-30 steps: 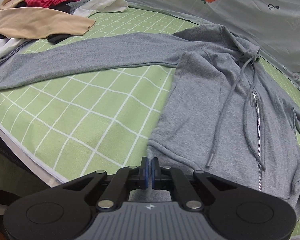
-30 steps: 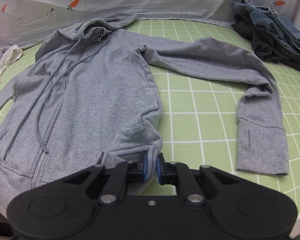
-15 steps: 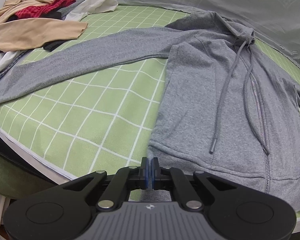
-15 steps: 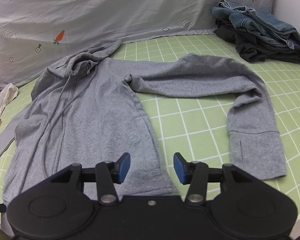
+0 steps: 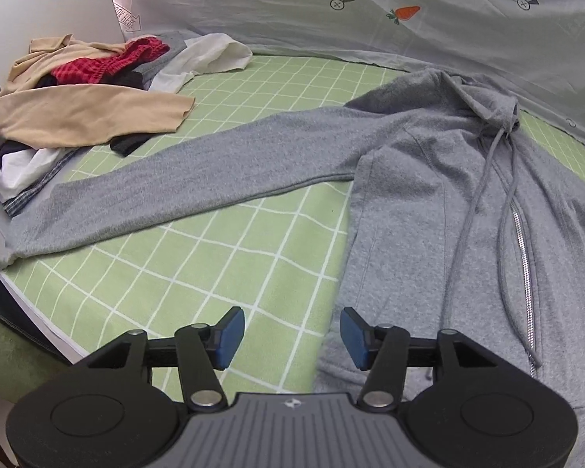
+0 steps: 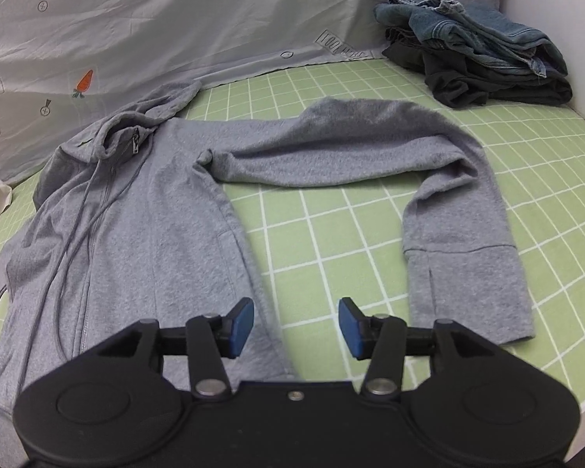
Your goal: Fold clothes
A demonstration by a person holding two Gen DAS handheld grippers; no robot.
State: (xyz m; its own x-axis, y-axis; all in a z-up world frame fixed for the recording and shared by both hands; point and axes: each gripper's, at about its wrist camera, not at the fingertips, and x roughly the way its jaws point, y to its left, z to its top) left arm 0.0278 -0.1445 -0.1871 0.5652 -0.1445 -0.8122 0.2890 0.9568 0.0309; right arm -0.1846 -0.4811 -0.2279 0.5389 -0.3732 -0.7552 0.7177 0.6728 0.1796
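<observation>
A grey zip hoodie (image 5: 429,202) lies face up and spread flat on the green checked sheet (image 5: 230,265). One sleeve (image 5: 183,179) stretches out straight toward the clothes pile. In the right wrist view the hoodie (image 6: 144,226) has its other sleeve (image 6: 440,195) bent down at the elbow, with the cuff (image 6: 468,292) pointing toward me. My left gripper (image 5: 291,331) hangs open above the hem's corner, holding nothing. My right gripper (image 6: 295,323) is open too, empty, over the opposite hem edge.
A loose heap of clothes (image 5: 82,93) in beige, red, black and white fills the far left corner. Folded jeans and dark garments (image 6: 483,54) are stacked at the far right. A pale carrot-print sheet (image 6: 214,19) rises along the back. The bed's front edge (image 5: 39,331) is near.
Both grippers let go of the hoodie's hem, the right one first, then the left. Both have lifted and pulled back, and the hem lies flat.
</observation>
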